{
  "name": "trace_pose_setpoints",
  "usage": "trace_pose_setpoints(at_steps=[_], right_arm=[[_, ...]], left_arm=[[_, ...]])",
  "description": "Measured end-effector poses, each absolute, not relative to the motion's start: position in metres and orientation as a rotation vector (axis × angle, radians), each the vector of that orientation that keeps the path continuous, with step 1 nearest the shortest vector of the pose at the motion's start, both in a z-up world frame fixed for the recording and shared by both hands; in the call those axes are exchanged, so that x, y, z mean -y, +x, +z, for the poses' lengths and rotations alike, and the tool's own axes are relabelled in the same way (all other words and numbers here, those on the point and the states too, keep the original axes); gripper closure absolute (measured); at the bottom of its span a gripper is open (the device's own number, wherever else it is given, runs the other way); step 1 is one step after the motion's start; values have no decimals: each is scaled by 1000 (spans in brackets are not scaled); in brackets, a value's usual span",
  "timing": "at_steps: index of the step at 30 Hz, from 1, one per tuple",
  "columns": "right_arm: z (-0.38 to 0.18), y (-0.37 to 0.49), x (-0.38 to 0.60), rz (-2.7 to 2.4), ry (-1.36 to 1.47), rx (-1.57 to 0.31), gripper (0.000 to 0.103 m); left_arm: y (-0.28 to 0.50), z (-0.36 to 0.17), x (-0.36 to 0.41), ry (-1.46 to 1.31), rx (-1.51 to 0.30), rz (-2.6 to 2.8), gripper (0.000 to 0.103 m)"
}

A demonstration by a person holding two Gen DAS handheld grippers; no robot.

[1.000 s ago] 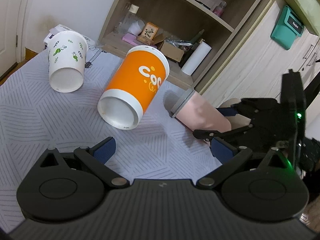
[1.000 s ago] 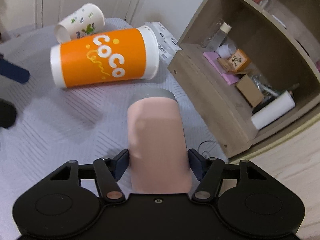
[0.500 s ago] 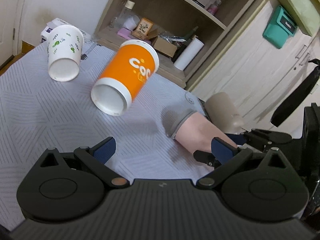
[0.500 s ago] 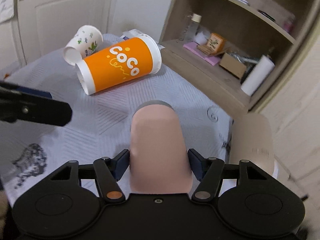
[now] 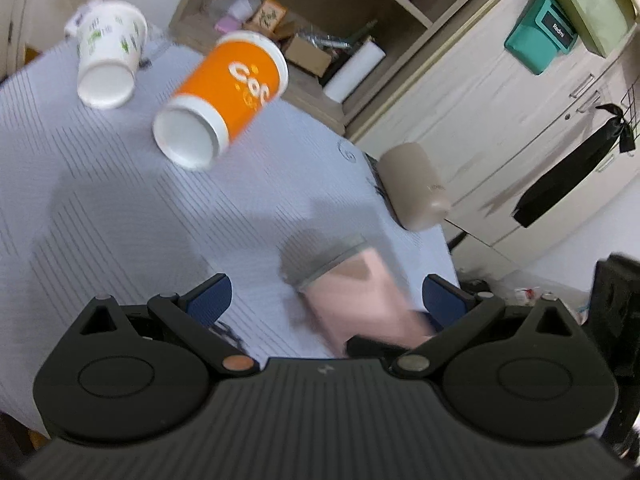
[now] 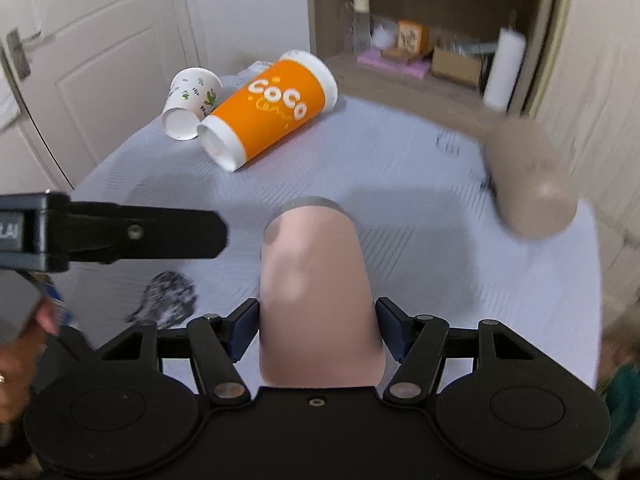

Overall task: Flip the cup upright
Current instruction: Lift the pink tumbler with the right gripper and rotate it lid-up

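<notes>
Jaws still around pink cup (image 6: 316,292).

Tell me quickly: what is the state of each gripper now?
Left gripper: open, holding nothing.
Right gripper: closed on the pink cup.

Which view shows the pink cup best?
The right wrist view: the pink cup is centred and whole between the right hand-held gripper's fingers. The left wrist view shows it blurred, partly hidden low down.
</notes>
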State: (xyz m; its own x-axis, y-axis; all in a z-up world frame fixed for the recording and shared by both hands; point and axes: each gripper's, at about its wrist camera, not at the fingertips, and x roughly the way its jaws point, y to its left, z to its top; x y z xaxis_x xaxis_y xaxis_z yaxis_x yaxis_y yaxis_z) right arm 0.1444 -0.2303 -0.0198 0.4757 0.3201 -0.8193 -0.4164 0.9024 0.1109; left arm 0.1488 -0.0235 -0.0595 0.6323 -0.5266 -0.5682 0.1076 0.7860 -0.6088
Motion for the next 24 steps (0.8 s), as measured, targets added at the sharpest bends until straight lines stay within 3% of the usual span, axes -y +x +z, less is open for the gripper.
trace_pose_setpoints(at_steps=[4,17,23,24], right_arm=[[-20,139,242,476,20,-1025,35],[-17,131,258,534,34,-1025,33],[-20,132,261,591,61,-1054,31],[-21,134,261,598,65,-1060,30]], left_arm=[[151,-61,32,-596,-849,-418,0],[159,-73,46,-628,-935,-440,0],[167,-82,60,-629,-963,-471,5],[168,-84,61,-630,-969,-469,10]])
